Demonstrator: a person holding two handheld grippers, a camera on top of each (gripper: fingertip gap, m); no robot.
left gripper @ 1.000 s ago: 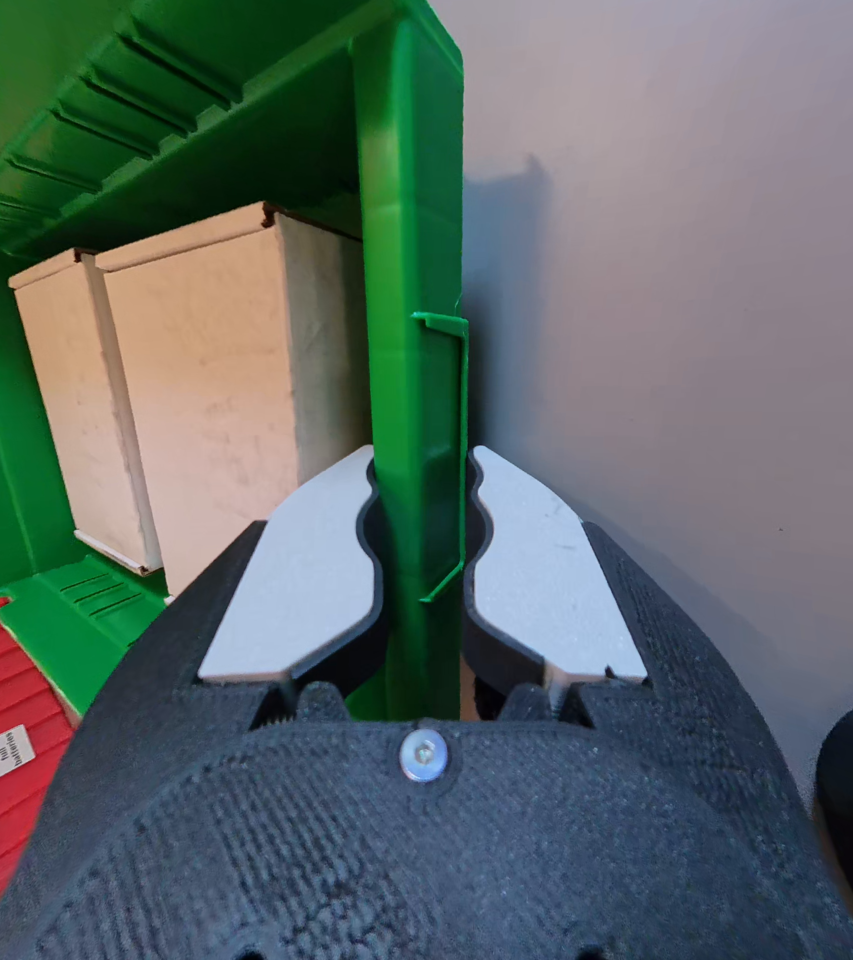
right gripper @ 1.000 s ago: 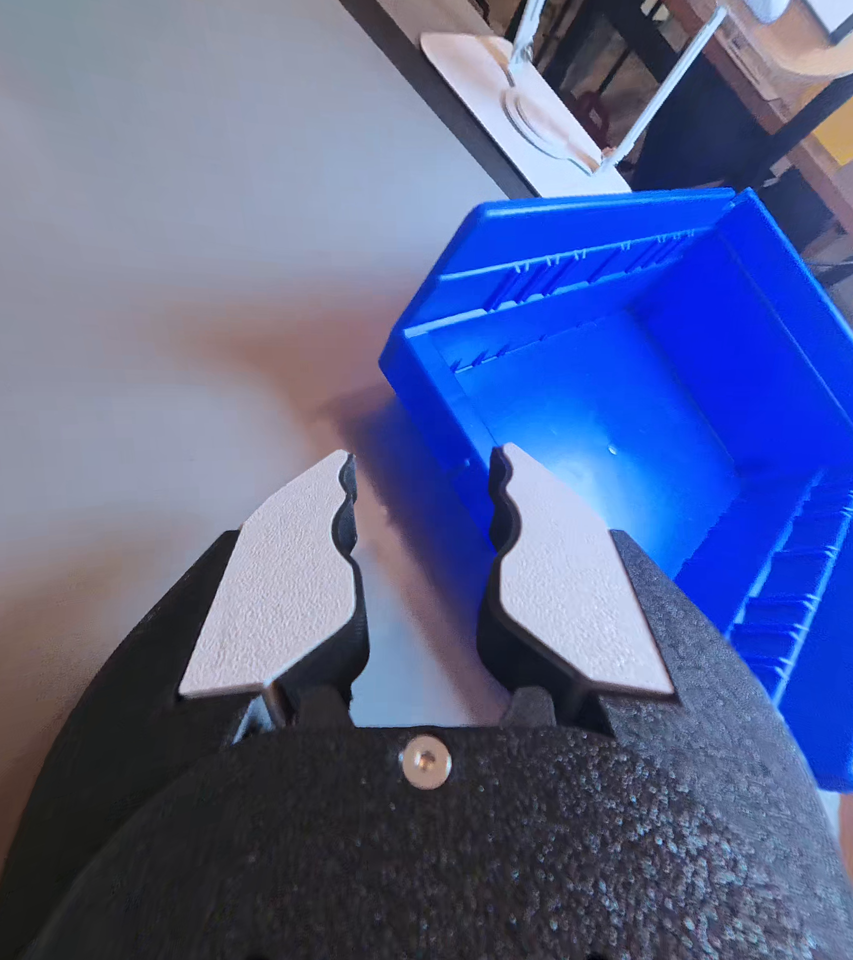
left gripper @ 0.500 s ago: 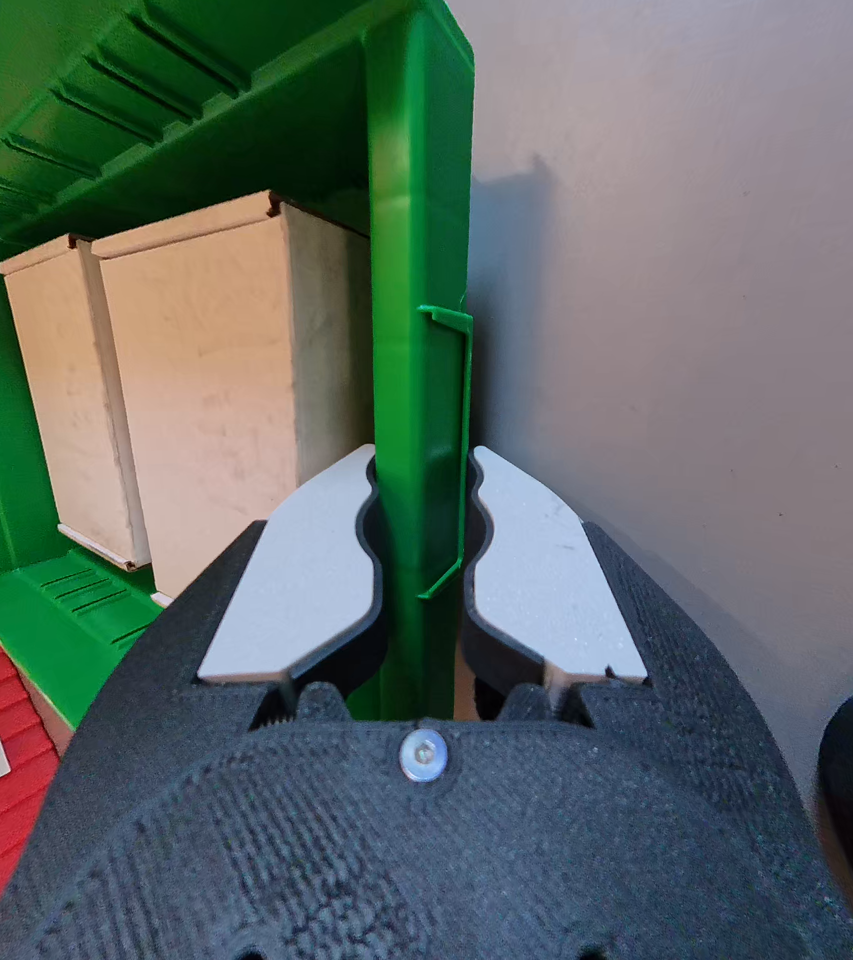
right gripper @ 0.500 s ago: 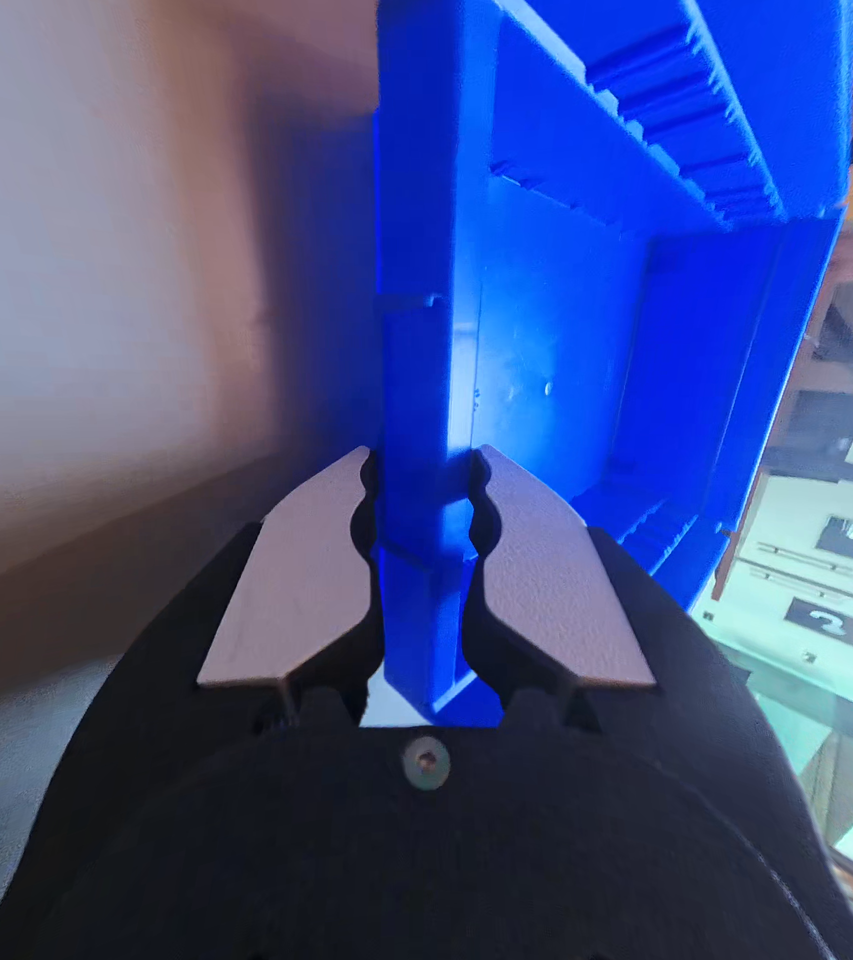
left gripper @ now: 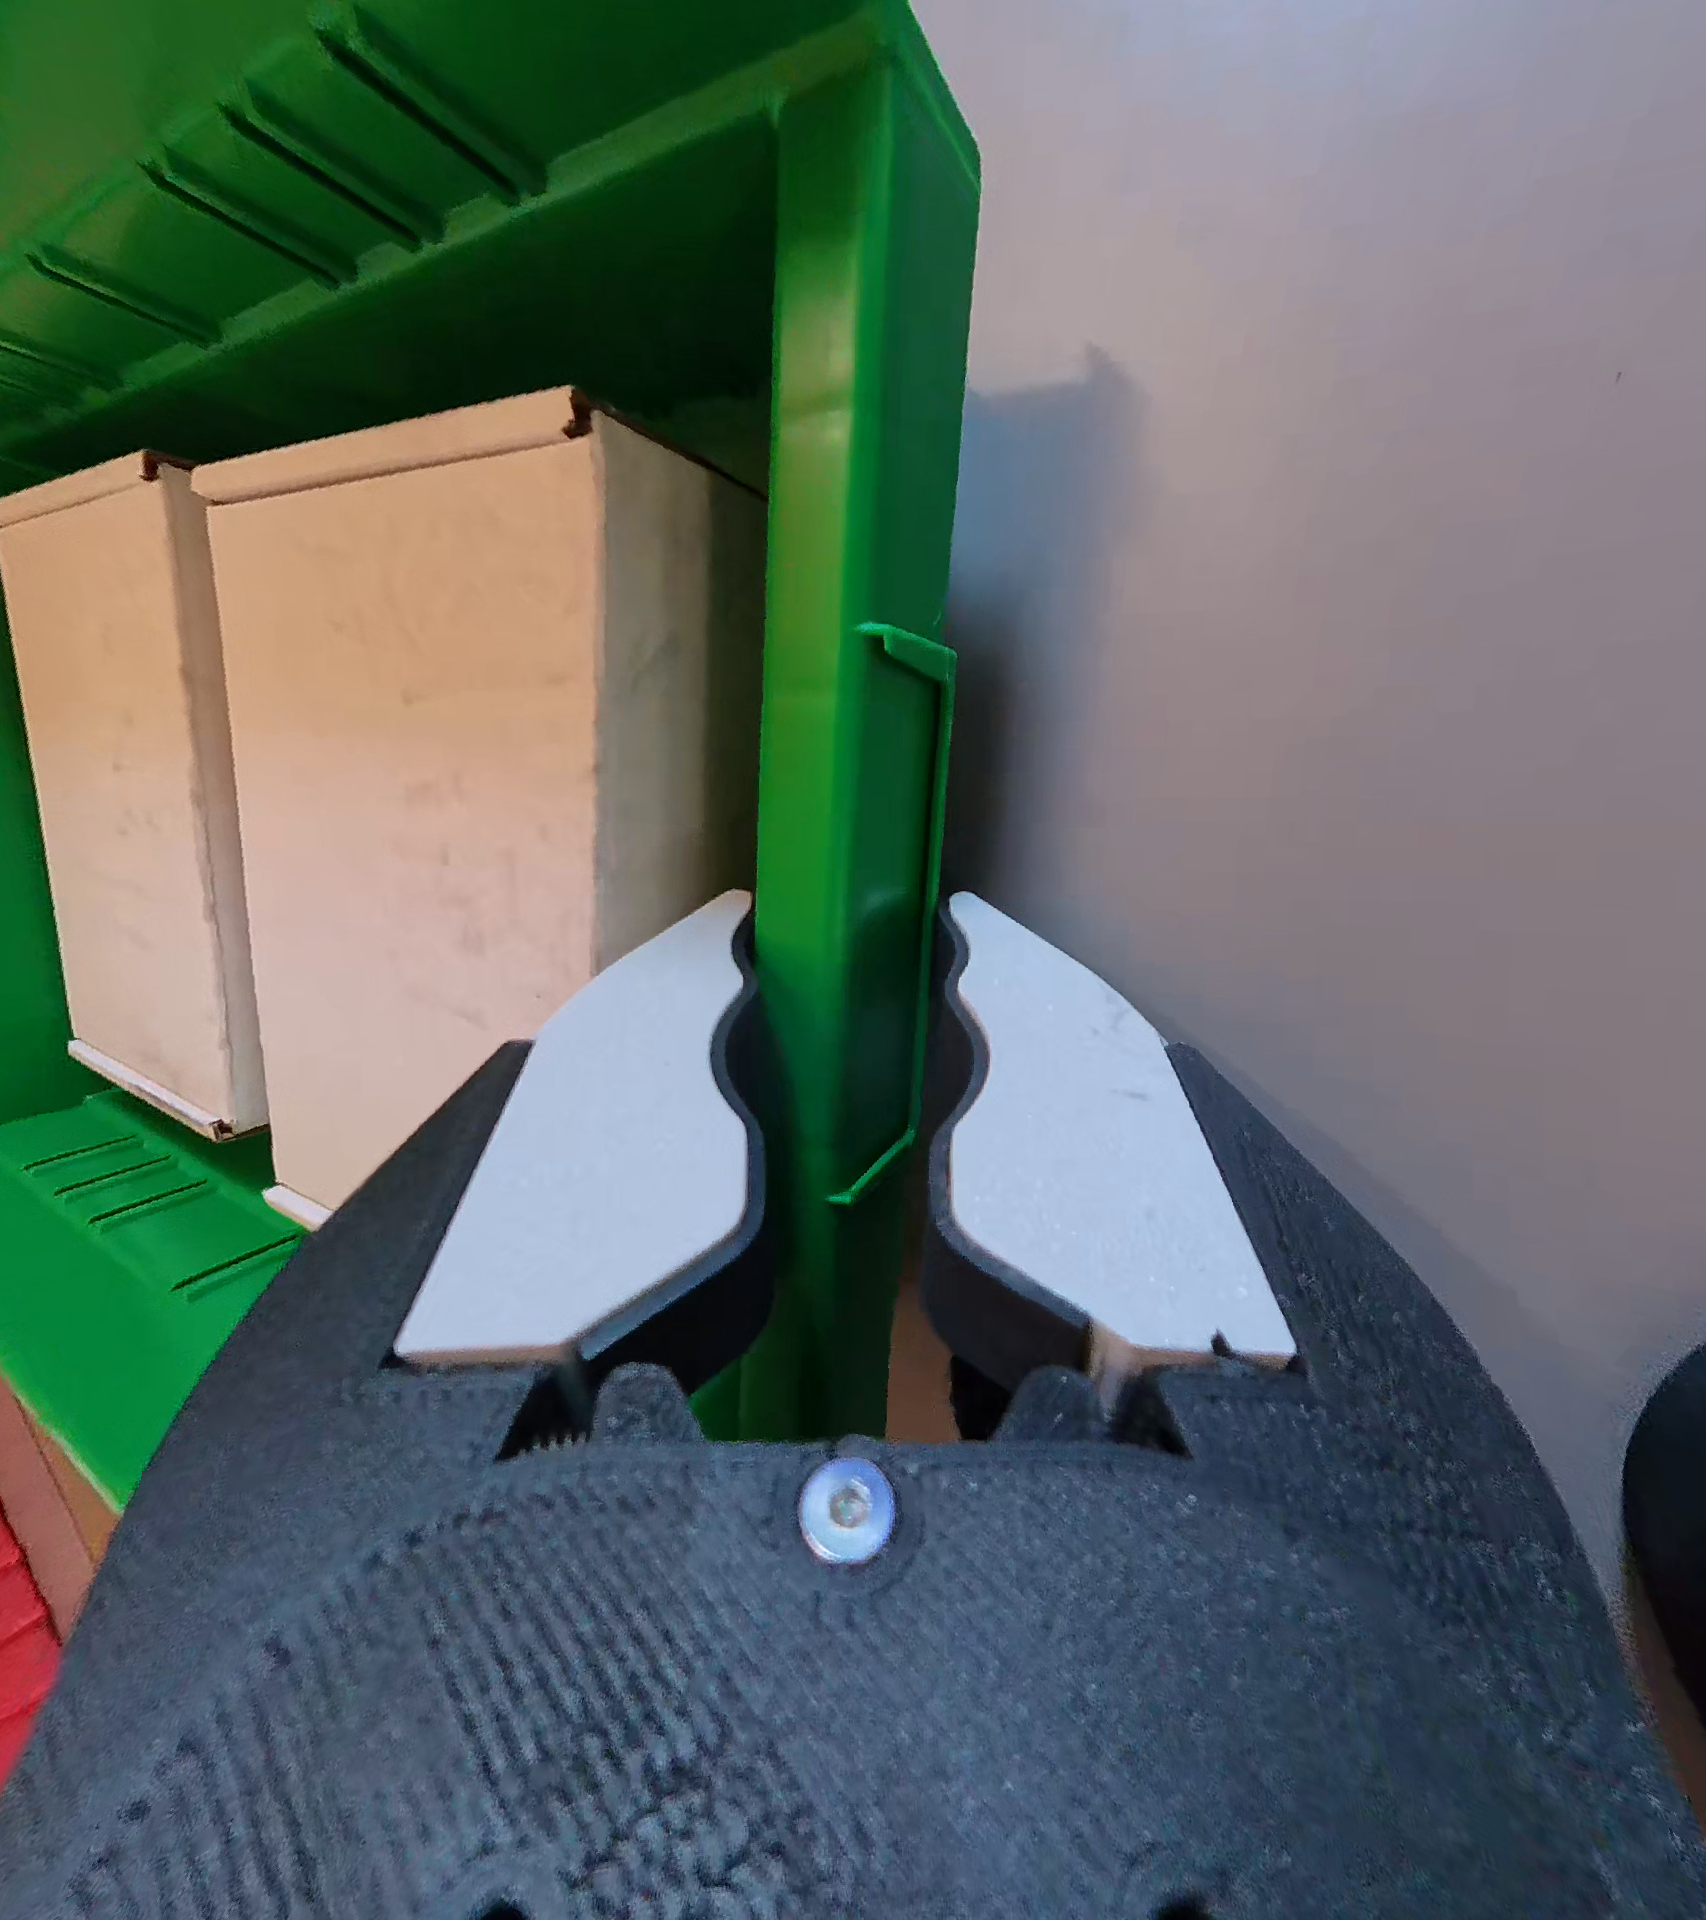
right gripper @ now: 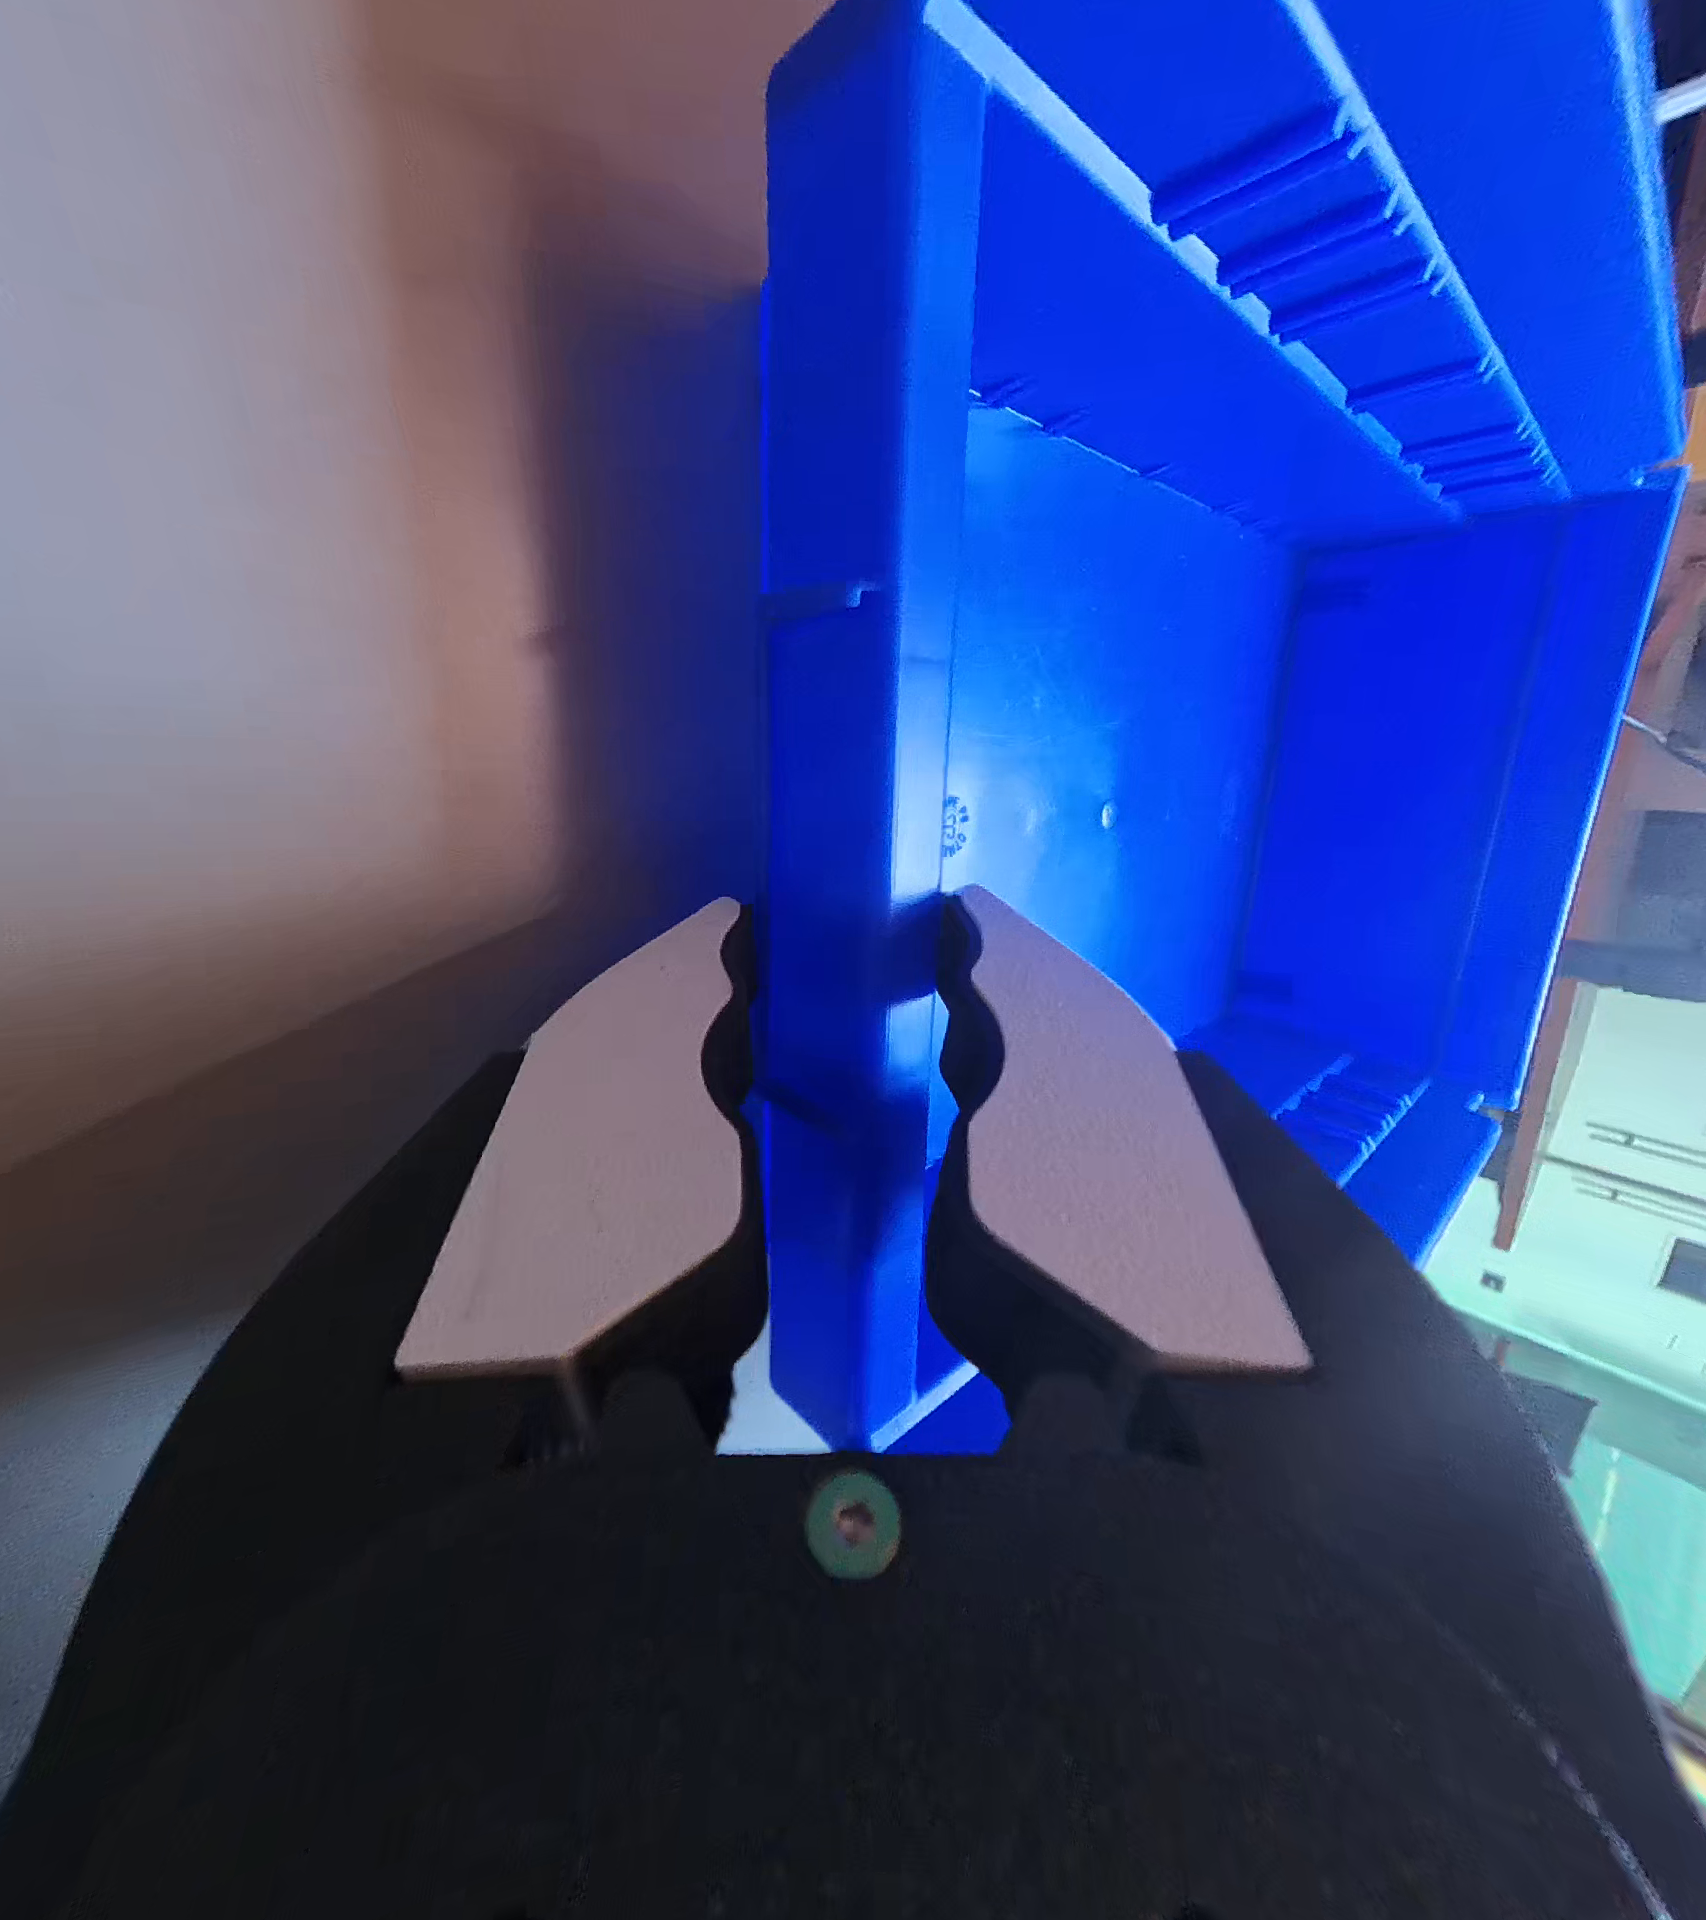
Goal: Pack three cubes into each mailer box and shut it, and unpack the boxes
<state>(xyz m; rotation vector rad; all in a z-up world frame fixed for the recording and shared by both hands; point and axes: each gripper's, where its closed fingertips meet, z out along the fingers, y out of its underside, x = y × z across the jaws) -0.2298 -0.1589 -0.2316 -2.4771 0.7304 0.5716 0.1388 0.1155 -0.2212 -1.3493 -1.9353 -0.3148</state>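
- two closed white cardboard mailer boxes (left gripper: 392, 790) stood side by side inside green plastic bin (left gripper: 859, 499)
- left gripper (left gripper: 847, 925) clamped on its wall
- right gripper (right gripper: 844, 925) clamped on blue plastic bin (right gripper: 1119, 644) wall

Glossy plastic green bin (left gripper: 859, 520) and blue bin (right gripper: 828, 416); matt, seemingly cardboard mailer boxes (left gripper: 413, 810).

left gripper (left gripper: 847, 914): both fingers closed flat against the two faces of a green bin wall (left gripper: 859, 623). right gripper (right gripper: 844, 914): fingers clamped likewise across a blue bin wall (right gripper: 849, 520).
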